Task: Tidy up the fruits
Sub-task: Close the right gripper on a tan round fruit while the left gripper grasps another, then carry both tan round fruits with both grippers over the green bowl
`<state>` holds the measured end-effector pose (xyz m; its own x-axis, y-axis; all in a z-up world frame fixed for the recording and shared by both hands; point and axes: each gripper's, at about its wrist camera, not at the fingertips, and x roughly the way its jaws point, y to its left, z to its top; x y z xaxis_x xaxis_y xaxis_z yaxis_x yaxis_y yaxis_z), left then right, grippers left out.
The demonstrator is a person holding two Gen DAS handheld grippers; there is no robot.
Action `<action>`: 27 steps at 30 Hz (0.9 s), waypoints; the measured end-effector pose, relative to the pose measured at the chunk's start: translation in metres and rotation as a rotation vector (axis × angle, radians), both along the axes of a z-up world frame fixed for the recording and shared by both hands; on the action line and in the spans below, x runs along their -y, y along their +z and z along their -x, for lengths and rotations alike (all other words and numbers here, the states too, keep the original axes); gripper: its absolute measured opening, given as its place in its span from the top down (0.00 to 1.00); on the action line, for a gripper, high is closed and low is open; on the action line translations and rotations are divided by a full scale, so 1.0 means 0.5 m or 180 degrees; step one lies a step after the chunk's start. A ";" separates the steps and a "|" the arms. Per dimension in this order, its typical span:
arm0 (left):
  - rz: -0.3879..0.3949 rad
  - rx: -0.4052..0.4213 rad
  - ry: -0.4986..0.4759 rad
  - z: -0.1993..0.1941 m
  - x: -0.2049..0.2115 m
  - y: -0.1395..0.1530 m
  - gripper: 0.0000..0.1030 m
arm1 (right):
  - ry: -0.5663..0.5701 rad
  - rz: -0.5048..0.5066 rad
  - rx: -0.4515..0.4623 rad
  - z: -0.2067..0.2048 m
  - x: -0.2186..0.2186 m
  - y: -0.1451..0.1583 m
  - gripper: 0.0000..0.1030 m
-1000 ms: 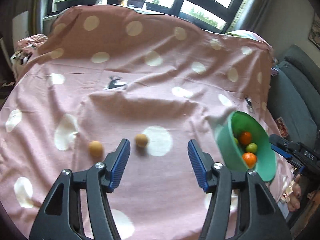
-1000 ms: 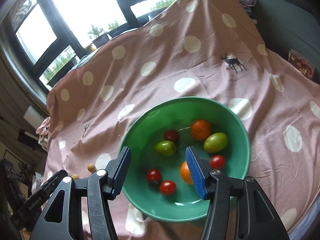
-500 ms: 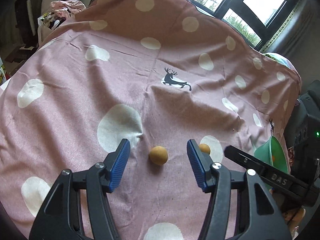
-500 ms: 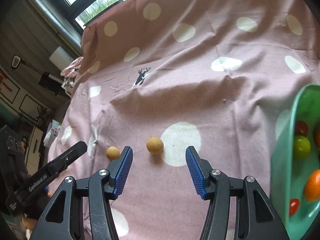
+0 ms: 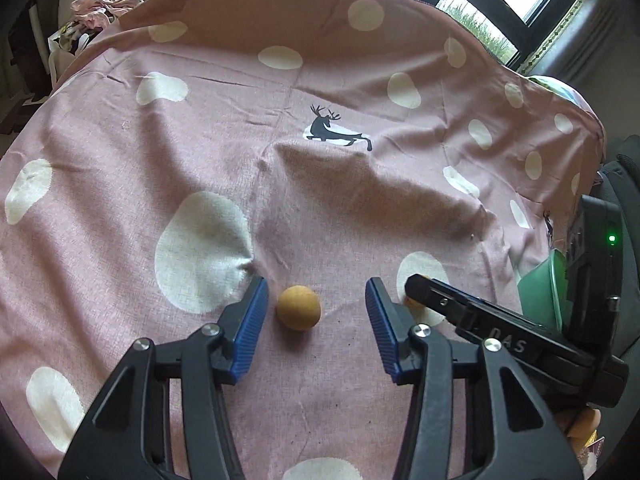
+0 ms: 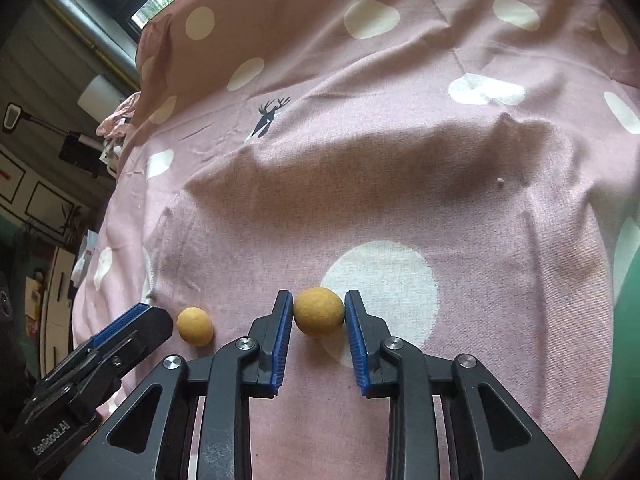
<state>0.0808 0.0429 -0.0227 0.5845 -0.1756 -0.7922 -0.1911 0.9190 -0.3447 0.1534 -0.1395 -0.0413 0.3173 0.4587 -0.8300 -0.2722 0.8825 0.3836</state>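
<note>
Two small round yellow-brown fruits lie on the pink dotted cloth. My left gripper (image 5: 316, 312) is open with its blue pads on either side of the left fruit (image 5: 299, 307), not touching it. My right gripper (image 6: 319, 320) has closed its pads against both sides of the right fruit (image 6: 319, 311), which still rests on the cloth over a white dot. The left fruit also shows in the right wrist view (image 6: 195, 326), beside the left gripper's finger (image 6: 132, 330). The right gripper's finger (image 5: 480, 320) crosses the left wrist view and hides most of the right fruit.
The green bowl (image 5: 540, 292) stands at the right, mostly hidden behind the right gripper; its rim also shows in the right wrist view (image 6: 630, 300). The cloth (image 5: 320, 184) has a raised fold across its middle. A dark sofa lies beyond the right edge.
Both grippers moved down and forward to the two fruits. The right gripper's jaws narrowed from wide open onto the right fruit. The left gripper stayed open around the left fruit.
</note>
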 end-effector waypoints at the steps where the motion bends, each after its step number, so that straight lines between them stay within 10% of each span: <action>1: 0.0009 -0.0022 0.0004 -0.003 0.001 -0.005 0.55 | -0.0006 -0.0026 -0.0010 0.001 0.009 0.003 0.72; 14: -0.0296 -0.0141 0.0052 -0.025 0.019 -0.041 0.75 | -0.0053 -0.0201 0.0246 0.040 0.065 0.084 0.73; 27: -0.0319 0.0082 -0.0111 0.004 0.070 0.006 0.75 | -0.0222 -0.0314 0.0333 0.076 0.113 0.123 0.73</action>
